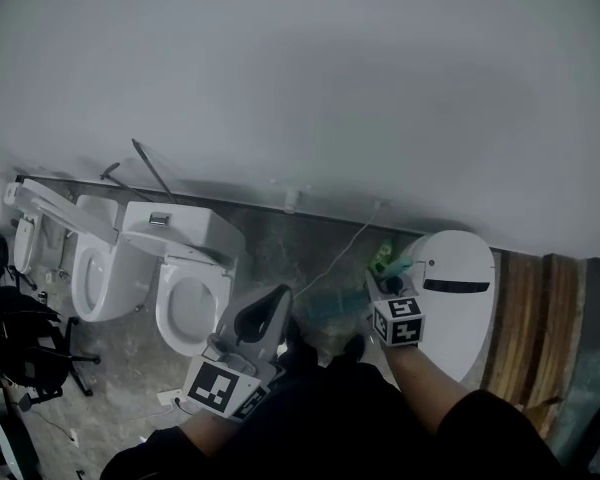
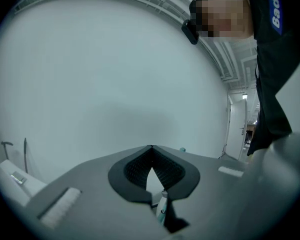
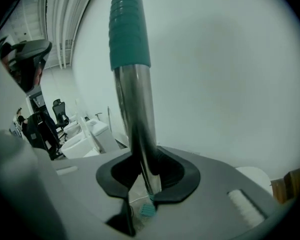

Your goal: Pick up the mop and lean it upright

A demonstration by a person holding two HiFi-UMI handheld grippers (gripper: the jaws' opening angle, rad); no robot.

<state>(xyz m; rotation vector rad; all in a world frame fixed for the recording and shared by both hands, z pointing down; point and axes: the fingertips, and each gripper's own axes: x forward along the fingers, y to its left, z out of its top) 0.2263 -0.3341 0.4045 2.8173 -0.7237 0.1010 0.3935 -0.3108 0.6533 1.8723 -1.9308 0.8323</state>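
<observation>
A: In front of the grey wall [image 1: 330, 88], next to the toilets [image 1: 195, 288], where is the mop sitting?

B: The mop [image 3: 140, 134] is standing in the right gripper [image 3: 146, 178], to the right of the toilets and just beside the white closed lid [image 1: 460, 288]. The metal shaft is running up through the jaws, and the teal grip [image 3: 130, 29] is sticking out above them.

A: Are the jaws clamping it?

B: Yes, they are pressing on the shaft from both sides.

A: What is the left gripper doing?

B: The left gripper [image 2: 151, 156] is hovering low and to the left of the right one in the head view, apart from the mop. Its tips are meeting, with nothing sitting between them.

A: Is the mop touching the wall?

B: Cannot tell.
</observation>
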